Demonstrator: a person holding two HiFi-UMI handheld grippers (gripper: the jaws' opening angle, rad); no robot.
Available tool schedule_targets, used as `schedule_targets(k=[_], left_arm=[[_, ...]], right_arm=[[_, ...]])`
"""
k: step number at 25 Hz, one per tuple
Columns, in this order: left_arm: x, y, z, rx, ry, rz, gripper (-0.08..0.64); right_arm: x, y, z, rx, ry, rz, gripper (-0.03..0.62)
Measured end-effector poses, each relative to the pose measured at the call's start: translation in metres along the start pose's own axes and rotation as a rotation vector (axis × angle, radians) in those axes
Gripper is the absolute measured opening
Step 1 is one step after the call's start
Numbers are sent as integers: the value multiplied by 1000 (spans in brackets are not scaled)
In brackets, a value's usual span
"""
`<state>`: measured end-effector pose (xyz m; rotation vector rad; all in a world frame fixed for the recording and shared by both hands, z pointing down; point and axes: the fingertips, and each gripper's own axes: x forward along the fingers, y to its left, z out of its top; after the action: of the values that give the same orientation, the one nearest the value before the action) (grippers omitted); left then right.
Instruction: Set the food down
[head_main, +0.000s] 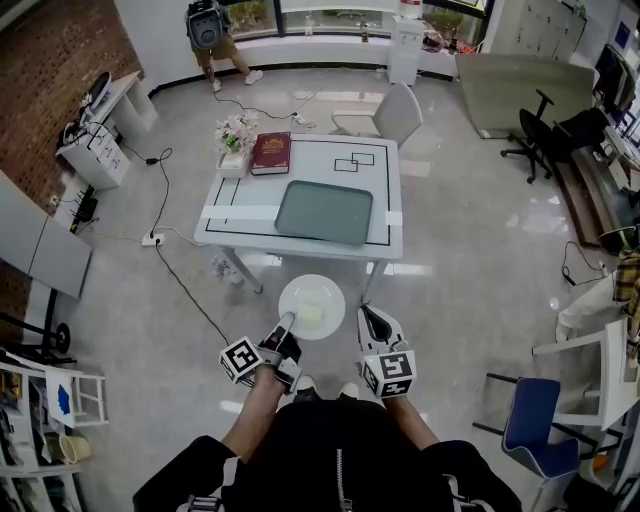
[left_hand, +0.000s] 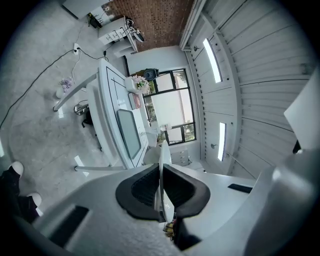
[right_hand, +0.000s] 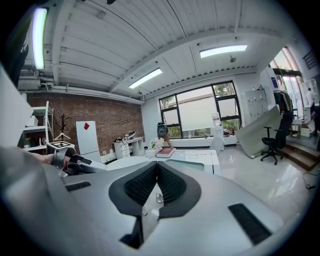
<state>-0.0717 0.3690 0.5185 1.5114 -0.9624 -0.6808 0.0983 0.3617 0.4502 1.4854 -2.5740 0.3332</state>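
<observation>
- The big white rectangular tabletop with black line markings sits ahead of the person, with a white chair at its far side.
- On the near half of it lies a flat grey-green rectangular tray, nothing on it as far as I can see.
- The round white plate isn't on the tabletop. It's up in the air over the floor, just short of the near edge and roughly lined up with the tray.
- A dark red hardcover book lies at the far left corner, right beside a small white box of pale flowers.
- The left gripper has the plate by its near rim. In the left gripper view the thin white edge runs straight between the two black pads, so the jaws are clamped on it.
- The right gripper hangs just to the right of the plate, not touching it. Its jaws are pressed together with nothing between them.
- The food is a small pale yellow block sitting about mid-plate.
</observation>
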Motion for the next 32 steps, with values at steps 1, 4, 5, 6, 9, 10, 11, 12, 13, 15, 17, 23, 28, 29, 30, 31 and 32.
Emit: schedule_targets(k=[1, 4, 5, 6, 9, 10, 11, 12, 13, 15, 17, 23, 28, 29, 30, 31, 32], left_arm=[[0, 0, -2, 0, -4, 2, 18], [-1, -1, -12, -8, -24, 7, 18], [-2, -3, -16, -11, -31, 7, 18], [-3, -4, -20, -10, -40, 9, 18], [-7, -4, -31, -7, -68, 18, 18], [-8, -4, -33, -10, -76, 19, 18], [-9, -3, -35, -12, -83, 21, 18], [-10, -2, -37, -12, -89, 24, 18], [-10, -1, -38, -12, -93, 28, 18], [-13, 0, -41, -15, -100, 37, 18], [-15, 2, -42, -16, -108, 45, 18], [1, 1, -31, -23, -114, 33, 18], [33, 5, -15, -24, -100, 29, 18], [39, 5, -13, -25, -94, 26, 18], [44, 5, -10, -26, -87, 25, 18], [51, 5, -7, -25, -81, 25, 18], [58, 5, -2, -25, -76, 23, 18]], right_arm=[[-2, -2, 0, 1, -2, 2, 9], [-10, -9, -4, -1, 7, 14, 9], [-13, -11, -6, -2, 11, 21, 9], [-17, -14, -8, -2, 14, 27, 9], [-26, -20, -12, -5, 19, 46, 9], [-27, -22, -14, -7, 21, 51, 9], [-28, -24, -15, -8, 23, 56, 9], [-28, -25, -17, -8, 26, 61, 9], [-29, -27, -18, -7, 29, 64, 9], [-30, -28, -20, -4, 35, 71, 9], [-31, -29, -21, -3, 37, 76, 9], [-19, -35, -18, -6, 36, 79, 9], [2, -50, -13, -11, 39, 58, 9], [5, -53, -13, -9, 42, 51, 9], [10, -58, -12, -7, 44, 42, 9], [16, -62, -11, -6, 46, 34, 9], [22, -66, -9, -5, 45, 27, 9]])
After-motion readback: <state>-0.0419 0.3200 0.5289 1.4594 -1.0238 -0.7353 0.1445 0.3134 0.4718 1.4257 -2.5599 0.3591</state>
